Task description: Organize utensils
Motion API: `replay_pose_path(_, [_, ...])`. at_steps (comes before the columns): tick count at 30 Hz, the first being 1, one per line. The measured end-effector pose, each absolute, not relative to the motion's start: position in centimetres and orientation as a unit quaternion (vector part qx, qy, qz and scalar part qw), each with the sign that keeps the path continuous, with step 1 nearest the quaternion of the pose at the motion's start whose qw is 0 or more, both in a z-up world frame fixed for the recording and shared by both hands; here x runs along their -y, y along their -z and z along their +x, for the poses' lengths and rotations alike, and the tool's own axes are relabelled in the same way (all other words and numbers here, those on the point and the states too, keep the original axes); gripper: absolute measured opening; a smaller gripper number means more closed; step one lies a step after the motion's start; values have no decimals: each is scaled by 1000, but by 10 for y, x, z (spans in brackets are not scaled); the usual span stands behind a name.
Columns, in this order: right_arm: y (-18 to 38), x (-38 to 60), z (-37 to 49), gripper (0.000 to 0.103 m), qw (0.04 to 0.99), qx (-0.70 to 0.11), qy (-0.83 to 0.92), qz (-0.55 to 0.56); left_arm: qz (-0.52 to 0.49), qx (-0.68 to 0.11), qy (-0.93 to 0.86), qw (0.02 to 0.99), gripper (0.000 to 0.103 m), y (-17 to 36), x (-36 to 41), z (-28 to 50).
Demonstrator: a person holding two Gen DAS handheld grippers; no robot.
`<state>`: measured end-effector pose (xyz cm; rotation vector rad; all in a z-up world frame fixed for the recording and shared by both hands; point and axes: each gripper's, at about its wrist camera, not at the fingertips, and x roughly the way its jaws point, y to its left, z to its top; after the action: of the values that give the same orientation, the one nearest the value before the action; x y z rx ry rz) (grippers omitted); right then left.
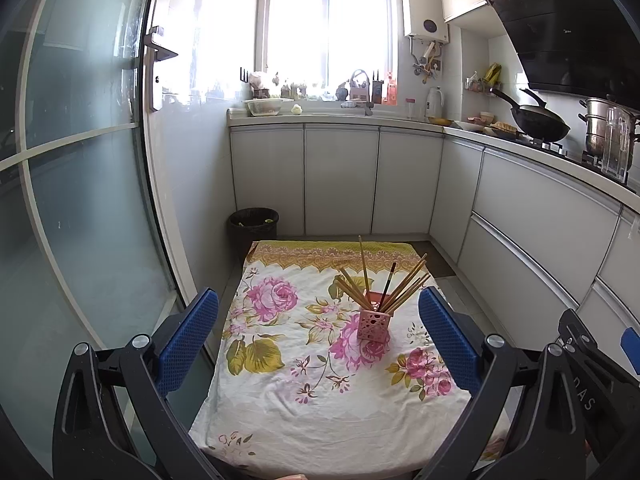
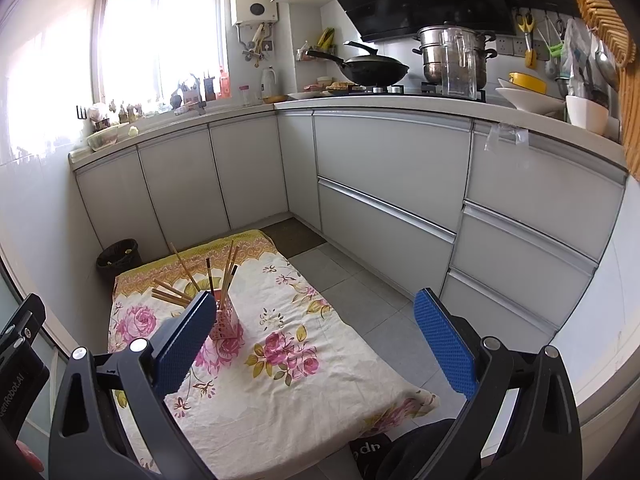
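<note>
While both grippers hung above the low table [image 1: 280, 412], nothing lay between their fingers. The left gripper [image 1: 318, 340] stood wide, its blue pads [image 1: 188, 344] spread to about 8 and 4 o'clock of the left wrist view, with flowered cloth [image 1: 304, 344] showing in the gap. The right gripper [image 2: 316, 340] was equally wide and empty, its near pad [image 2: 184, 344] at 8 o'clock and the other at 4 o'clock of its own view, over cloth and grey floor tiles [image 2: 360, 304].

The pink holder [image 1: 373, 323] stood upright on the cloth, toward the far right part of the table, at roughly 5 o'clock from the centre of the left view. Chopsticks [image 1: 404, 288] fanned out of its top, most leaning toward 1 and 2 o'clock, a few toward 11, one dark one [image 1: 388, 284] nearly upright. In the right view the holder [image 2: 225, 322] sat at about 8 o'clock, just beside the left pad's tip, partly hidden by it; whether they touched could not be told.

A black bin [image 1: 253, 226] stood on the floor past the table's far left corner. On the counter at 2 o'clock were a wok [image 1: 540, 120] and a steel pot [image 1: 600, 128]
</note>
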<state>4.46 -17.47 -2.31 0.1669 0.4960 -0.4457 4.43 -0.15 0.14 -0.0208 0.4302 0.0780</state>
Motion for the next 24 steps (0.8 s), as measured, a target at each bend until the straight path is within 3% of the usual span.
replay_pose_path(24, [25, 172, 43, 96, 941, -247, 214, 83, -5, -199, -34, 979, 96, -3, 6, 39])
